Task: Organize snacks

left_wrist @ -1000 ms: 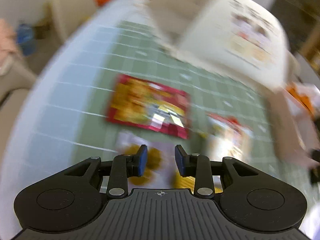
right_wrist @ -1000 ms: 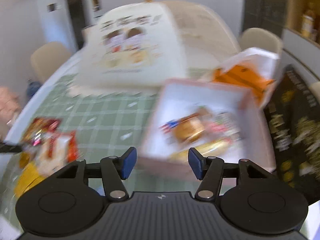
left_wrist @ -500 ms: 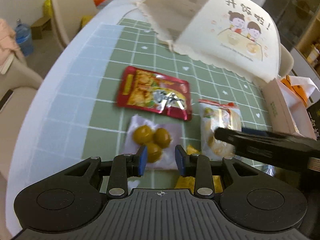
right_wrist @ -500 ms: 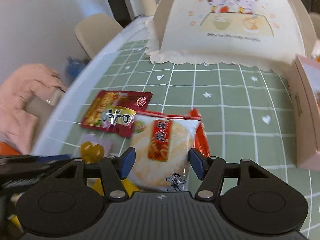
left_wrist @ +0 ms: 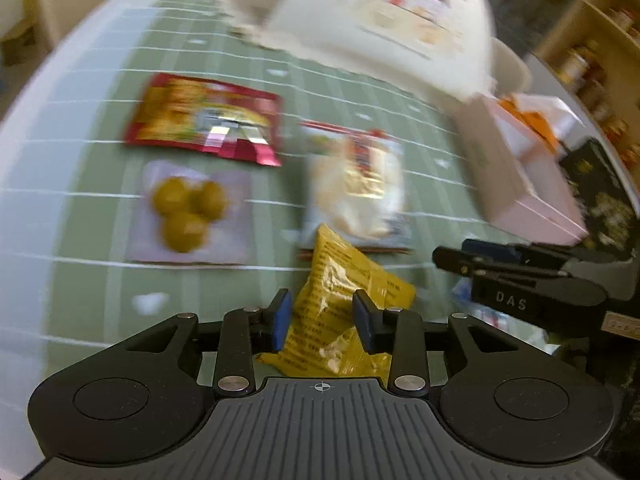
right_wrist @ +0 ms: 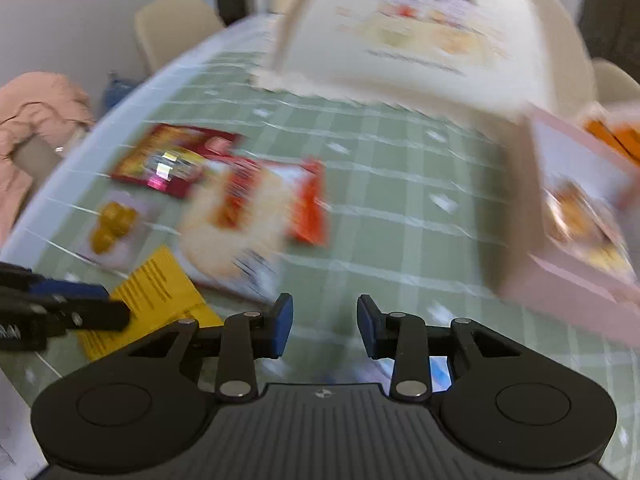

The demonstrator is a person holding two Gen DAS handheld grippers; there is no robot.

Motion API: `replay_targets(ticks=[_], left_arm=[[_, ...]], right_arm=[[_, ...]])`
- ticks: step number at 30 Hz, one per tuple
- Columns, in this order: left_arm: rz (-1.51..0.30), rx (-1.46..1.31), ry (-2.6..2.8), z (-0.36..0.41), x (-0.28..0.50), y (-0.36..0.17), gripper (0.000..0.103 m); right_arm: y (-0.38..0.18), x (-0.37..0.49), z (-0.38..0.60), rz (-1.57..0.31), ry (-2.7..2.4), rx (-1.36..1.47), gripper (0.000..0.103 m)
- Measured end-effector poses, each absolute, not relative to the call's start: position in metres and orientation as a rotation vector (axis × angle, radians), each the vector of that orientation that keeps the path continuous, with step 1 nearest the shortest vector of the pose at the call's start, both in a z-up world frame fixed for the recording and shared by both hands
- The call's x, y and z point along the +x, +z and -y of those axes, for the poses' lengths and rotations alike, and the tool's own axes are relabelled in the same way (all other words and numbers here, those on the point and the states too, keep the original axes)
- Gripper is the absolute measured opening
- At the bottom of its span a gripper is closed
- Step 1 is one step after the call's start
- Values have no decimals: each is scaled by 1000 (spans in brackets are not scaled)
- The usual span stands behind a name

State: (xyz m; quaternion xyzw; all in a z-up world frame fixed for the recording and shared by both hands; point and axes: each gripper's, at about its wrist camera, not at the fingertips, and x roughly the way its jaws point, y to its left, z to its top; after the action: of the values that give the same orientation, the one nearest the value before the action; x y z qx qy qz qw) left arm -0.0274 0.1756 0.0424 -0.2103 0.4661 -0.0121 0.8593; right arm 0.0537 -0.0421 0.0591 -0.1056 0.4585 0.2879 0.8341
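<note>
Several snack packets lie on the green checked tablecloth (left_wrist: pixel 100 240): a red packet (left_wrist: pixel 204 120) (right_wrist: pixel 172 158), a clear pouch of yellow-green fruits (left_wrist: pixel 186 212) (right_wrist: pixel 110 222), a rice cracker packet (left_wrist: pixel 356 184) (right_wrist: pixel 240 216) and a yellow packet (left_wrist: pixel 344 280) (right_wrist: pixel 156 288). My left gripper (left_wrist: pixel 322 324) (right_wrist: pixel 114 304) hangs over the yellow packet. Its jaws are opening, and the packet shows between them, apparently untouched by the pads. My right gripper (right_wrist: pixel 324 326) (left_wrist: pixel 452 252) is closing over bare cloth, with nothing between its fingers. Both views are blurred.
A pink open box (left_wrist: pixel 516 176) (right_wrist: pixel 560 280) holding snacks stands at the right. A cream food cover (left_wrist: pixel 380 20) (right_wrist: pixel 420 32) stands behind the packets. A black box (left_wrist: pixel 600 200) sits at the far right. A blue-white packet (right_wrist: pixel 436 372) lies under my right gripper. Chair (right_wrist: pixel 176 24) beyond the table.
My left gripper has come over the yellow packet and its jaws stand slightly wider. My right gripper has left the rice cracker packet, shifted right, and its jaws have narrowed.
</note>
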Motion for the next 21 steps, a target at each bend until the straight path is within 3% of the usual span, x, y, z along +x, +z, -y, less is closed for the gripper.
replay_targets(ticks=[3,7,12,21], left_arm=[[-938,-422,-42,-166,-18,51,37],[-858,-517,111,-188,-1,57,37],[-855,-583,122,-201,26,48,37],[-915,-525,-316,-120,48,45,37]], right_arm=[[62,50,68,-980,597,-178,36],[67,38,83,-952,600,-151,53],[69,22,90,-936,589,-148,54],[73,21,121,-922,517,-137,54]])
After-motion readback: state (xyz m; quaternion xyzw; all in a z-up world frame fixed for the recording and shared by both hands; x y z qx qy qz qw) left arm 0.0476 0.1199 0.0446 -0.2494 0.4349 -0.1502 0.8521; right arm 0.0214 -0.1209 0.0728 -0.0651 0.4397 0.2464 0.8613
